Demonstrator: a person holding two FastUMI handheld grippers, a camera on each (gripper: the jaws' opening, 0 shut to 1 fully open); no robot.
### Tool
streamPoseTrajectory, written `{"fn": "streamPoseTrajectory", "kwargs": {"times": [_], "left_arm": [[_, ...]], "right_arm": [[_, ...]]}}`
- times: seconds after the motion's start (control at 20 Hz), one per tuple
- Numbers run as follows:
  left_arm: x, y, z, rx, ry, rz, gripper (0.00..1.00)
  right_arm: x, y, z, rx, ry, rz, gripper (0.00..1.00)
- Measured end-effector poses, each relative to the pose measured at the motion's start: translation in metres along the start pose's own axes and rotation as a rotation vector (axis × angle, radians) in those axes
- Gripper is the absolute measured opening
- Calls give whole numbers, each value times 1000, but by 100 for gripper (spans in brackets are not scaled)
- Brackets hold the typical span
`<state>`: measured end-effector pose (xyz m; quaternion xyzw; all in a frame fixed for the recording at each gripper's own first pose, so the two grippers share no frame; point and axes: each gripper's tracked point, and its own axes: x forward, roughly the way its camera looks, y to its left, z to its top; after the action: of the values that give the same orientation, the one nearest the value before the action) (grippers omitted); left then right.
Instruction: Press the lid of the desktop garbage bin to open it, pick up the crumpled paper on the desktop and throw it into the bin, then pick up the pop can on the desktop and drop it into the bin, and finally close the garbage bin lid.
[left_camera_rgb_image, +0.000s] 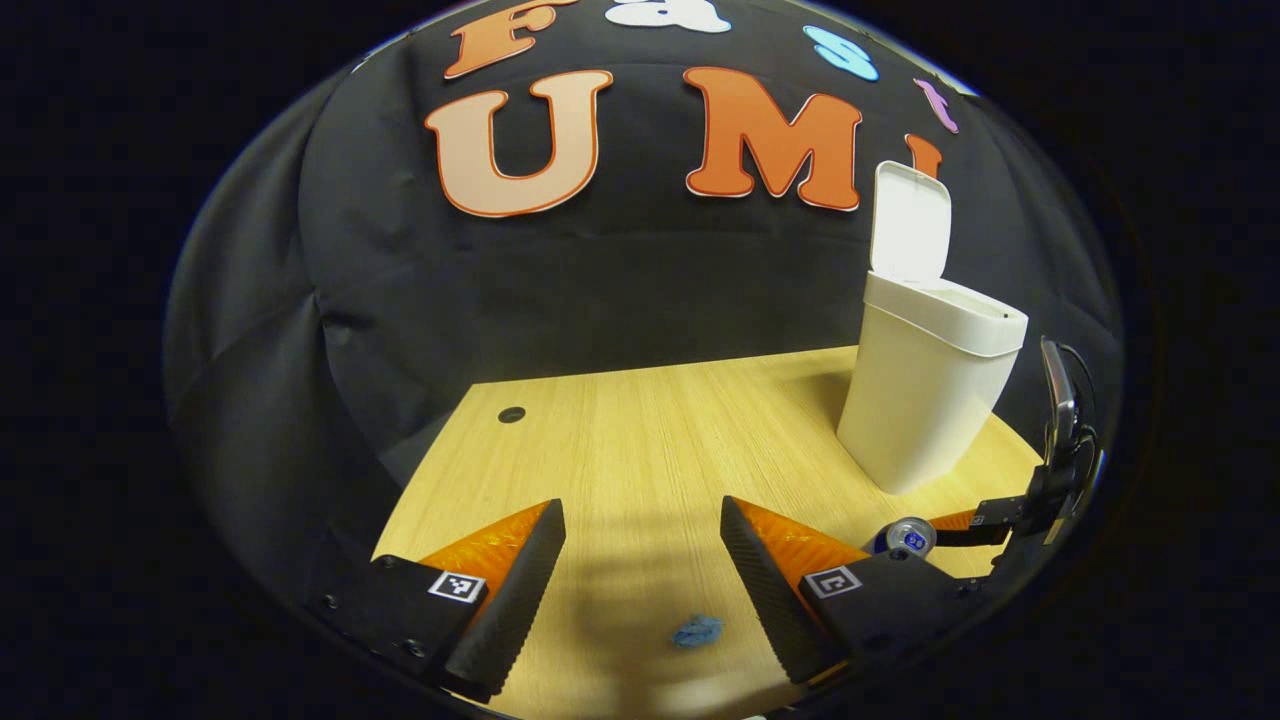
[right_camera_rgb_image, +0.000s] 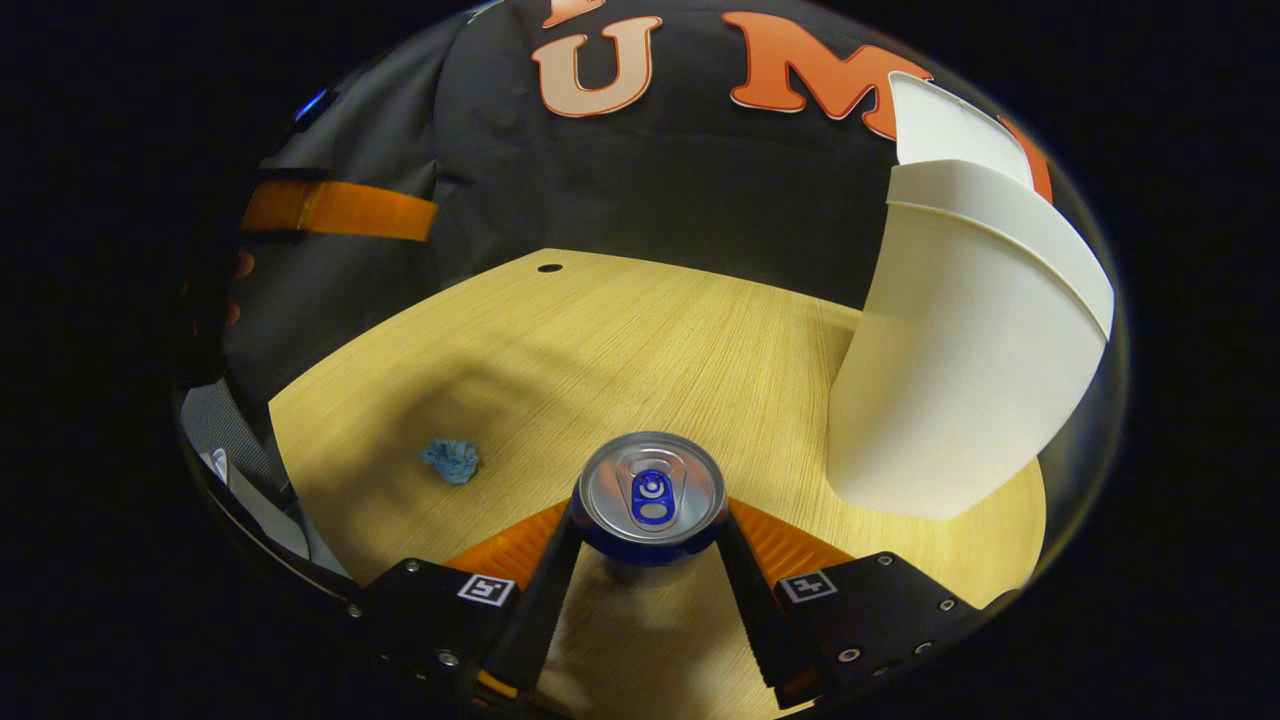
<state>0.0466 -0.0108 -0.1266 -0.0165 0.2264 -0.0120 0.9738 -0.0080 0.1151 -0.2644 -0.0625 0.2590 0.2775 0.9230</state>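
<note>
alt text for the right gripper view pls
The right gripper closes its fingers on either side of an upright pop can on a wooden table. A white bin with its lid up stands to the right; crumpled blue paper lies to the left.

One bin (left_camera_rgb_image: 925, 400) with one lid (left_camera_rgb_image: 908, 220), raised. One can (right_camera_rgb_image: 650, 497). One crumpled paper (left_camera_rgb_image: 697, 630). One surface (left_camera_rgb_image: 640, 440), with one small dark hole (left_camera_rgb_image: 511, 414) in it. Two tools: left tool (left_camera_rgb_image: 640, 570), right tool (right_camera_rgb_image: 645, 590).
</note>
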Motion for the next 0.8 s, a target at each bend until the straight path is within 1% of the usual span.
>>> {"fn": "streamPoseTrajectory", "kwargs": {"times": [0.35, 0.4, 0.45, 0.5, 0.55, 0.6, 0.65, 0.7, 0.8], "left_arm": [[18, -18, -32, 30, 108, -62, 100], [22, -21, -38, 33, 129, -75, 100], [25, -25, -44, 33, 153, -86, 100], [26, -30, -52, 29, 176, -93, 97], [29, -34, -59, 25, 202, -99, 100], [31, -36, -68, 23, 232, -104, 97], [35, -36, -77, 24, 263, -111, 100], [37, -38, -87, 25, 297, -120, 100], [38, -44, -110, 17, 382, -130, 100]], "right_arm": [[-30, -15, 32, 6, -43, -56, 81], [-35, -18, 36, 7, -48, -64, 76], [-40, -20, 40, 10, -54, -70, 76], [-44, -21, 44, 14, -60, -74, 76], [-50, -23, 48, 14, -64, -82, 76], [-54, -26, 51, 10, -71, -93, 81], [-57, -30, 54, 7, -74, -104, 76], [-59, -32, 56, 10, -75, -109, 81], [-62, -33, 55, 17, -74, -120, 81]]}}
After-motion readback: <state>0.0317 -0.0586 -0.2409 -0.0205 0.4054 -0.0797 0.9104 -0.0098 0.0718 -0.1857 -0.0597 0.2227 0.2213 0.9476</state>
